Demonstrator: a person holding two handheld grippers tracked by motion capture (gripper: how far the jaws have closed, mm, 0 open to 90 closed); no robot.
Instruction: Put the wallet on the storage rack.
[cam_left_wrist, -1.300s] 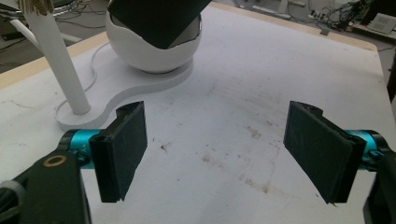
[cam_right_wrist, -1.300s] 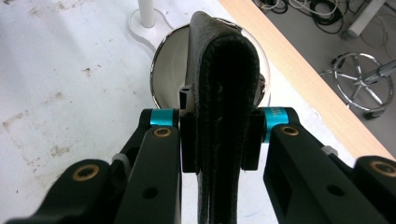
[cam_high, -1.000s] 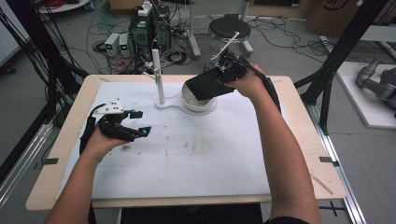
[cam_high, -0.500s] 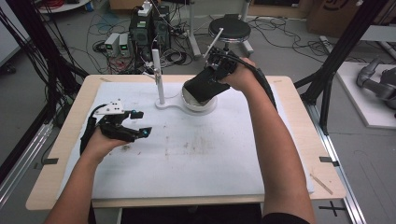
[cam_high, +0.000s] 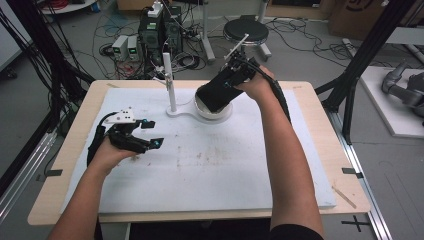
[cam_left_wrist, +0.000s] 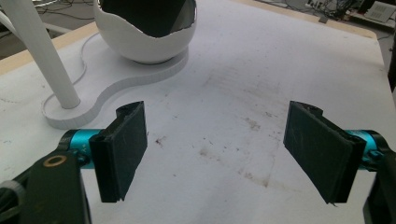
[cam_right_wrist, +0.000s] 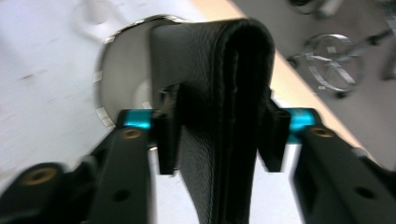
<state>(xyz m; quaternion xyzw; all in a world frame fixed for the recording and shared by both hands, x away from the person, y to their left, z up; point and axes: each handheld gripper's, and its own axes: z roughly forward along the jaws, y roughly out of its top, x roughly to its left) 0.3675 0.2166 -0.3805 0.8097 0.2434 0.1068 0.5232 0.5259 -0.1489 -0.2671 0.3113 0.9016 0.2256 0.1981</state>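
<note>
My right gripper is shut on a black folded leather pouch, and its jaws clamp both sides of the fold. The pouch slants down with its lower end inside a white bowl at the back middle of the table. In the left gripper view the bowl has a jagged rim, and the dark pouch sits inside it. My left gripper rests open on the white mat at the left, with bare mat between its pads.
A white post rises from a flat white base that also carries the bowl. The mat covers a wooden table. Beyond the far edge are floor cables, electronics boxes and a stool.
My right gripper has risen and shifted a little away and left with the pouch, tilting it steeper over the bowl. The left gripper has stayed put.
</note>
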